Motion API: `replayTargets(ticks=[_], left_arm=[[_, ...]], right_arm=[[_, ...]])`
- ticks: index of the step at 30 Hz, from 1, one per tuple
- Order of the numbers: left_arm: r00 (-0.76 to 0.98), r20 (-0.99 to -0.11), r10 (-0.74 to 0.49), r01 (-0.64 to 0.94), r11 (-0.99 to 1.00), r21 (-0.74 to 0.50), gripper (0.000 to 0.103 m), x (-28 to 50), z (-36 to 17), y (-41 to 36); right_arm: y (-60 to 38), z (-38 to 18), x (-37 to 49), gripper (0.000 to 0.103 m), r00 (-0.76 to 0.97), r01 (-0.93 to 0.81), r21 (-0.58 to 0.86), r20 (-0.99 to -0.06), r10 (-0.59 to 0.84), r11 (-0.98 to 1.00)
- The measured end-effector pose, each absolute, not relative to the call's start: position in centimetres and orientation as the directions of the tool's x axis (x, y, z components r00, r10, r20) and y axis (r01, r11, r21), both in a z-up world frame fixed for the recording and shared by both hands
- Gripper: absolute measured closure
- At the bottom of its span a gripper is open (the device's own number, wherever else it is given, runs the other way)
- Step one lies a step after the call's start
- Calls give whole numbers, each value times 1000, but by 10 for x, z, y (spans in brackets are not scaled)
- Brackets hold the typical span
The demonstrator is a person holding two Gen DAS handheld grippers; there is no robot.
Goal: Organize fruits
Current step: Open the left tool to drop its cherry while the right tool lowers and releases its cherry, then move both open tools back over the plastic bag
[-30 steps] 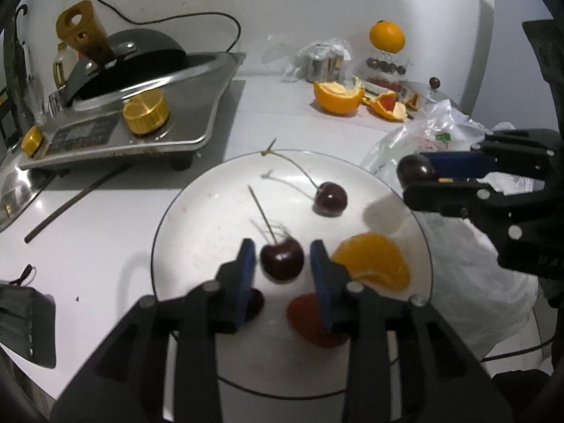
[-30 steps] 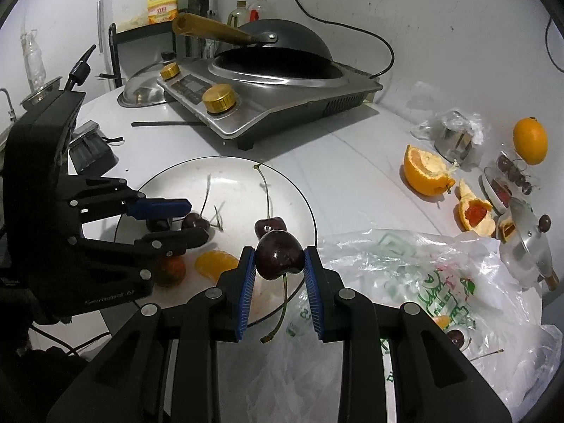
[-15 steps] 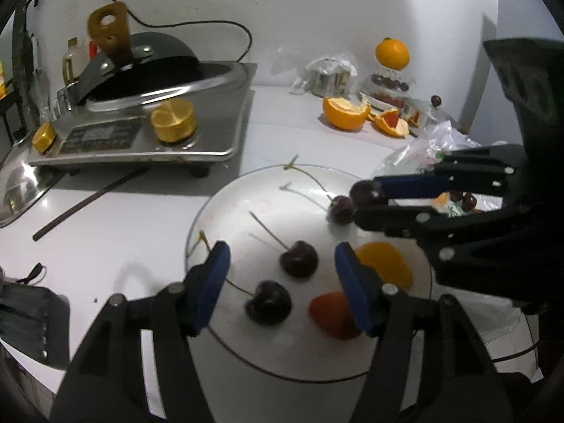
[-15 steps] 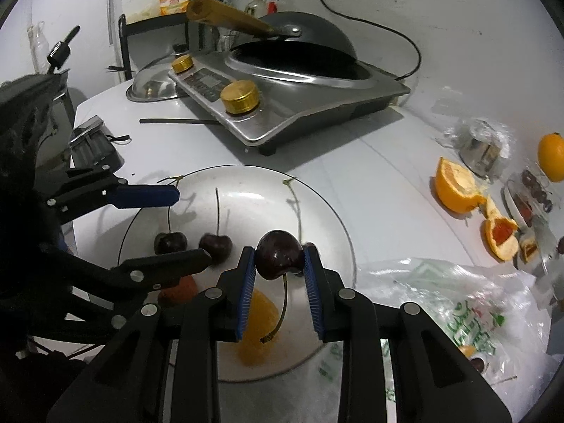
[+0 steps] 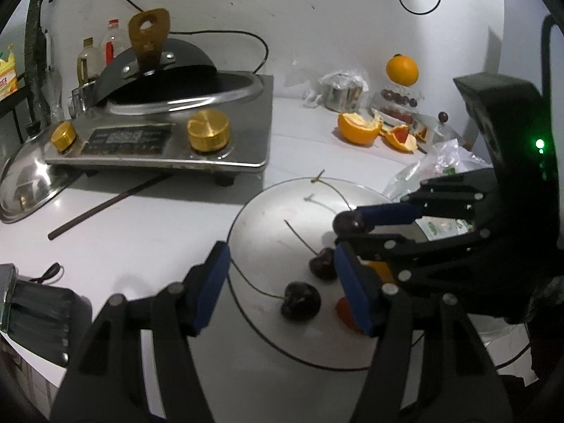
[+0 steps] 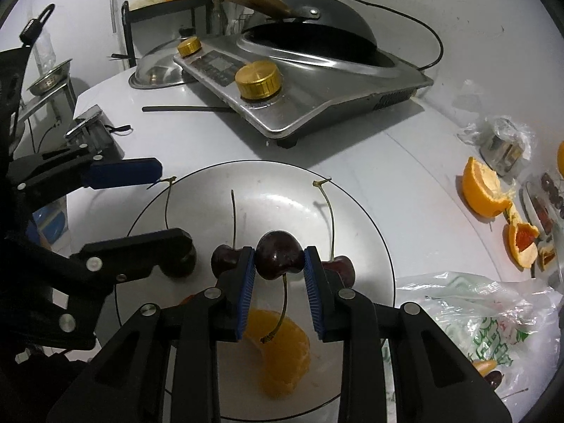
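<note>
A white plate [image 6: 366, 232] holds three dark cherries, an orange segment [image 6: 282, 349] and a red fruit piece [image 5: 347, 313]. My right gripper [image 6: 279, 252] is shut on a fourth dark cherry [image 6: 278, 261] just above the plate's middle, stem hanging down. Loose cherries lie left [image 6: 224, 259] and right [image 6: 340, 266] of its fingers. My left gripper [image 5: 280, 248] stands open over the plate's near-left part, nothing between its pads. Two cherries [image 5: 301, 301] [image 5: 322, 262] lie near its right finger. In the left wrist view the right gripper [image 5: 352, 227] comes in from the right with its cherry [image 5: 347, 222].
A steel cooker [image 5: 158, 141] with a black wok [image 6: 310, 31] stands behind the plate, a lid [image 5: 28, 183] to its left and a dark stick [image 5: 105, 208] in front. Orange peels [image 6: 483, 190], a whole orange [image 5: 402, 70] and a plastic bag [image 6: 486, 324] lie right.
My left gripper opened, left its cherry on the plate and drew back to the left. My right gripper carried its cherry from the plate's right edge to over the middle, lower.
</note>
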State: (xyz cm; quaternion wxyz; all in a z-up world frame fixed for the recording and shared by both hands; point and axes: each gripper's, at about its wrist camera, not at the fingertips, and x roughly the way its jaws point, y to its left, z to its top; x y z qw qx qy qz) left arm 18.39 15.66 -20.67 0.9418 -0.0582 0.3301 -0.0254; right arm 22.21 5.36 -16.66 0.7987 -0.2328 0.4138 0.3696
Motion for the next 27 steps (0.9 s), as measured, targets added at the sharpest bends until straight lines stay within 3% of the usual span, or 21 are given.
replayTargets(ticks=[8,12,27], left_arm=[[796,-598,-95,28,992,-120,39,180,-200,150],[798,-595,-92,27,993,-117,38,177,-197,145],[813,-575,-86,37,995,-97,37,165,-186,123]], right_arm=[[50,-166,221,72,391,-776,-72,-835,387,627],[44,-164,218,66,395,-771,-72,-834,386,633],[11,-143,201,66,444,-743,-88,-807,390,663]])
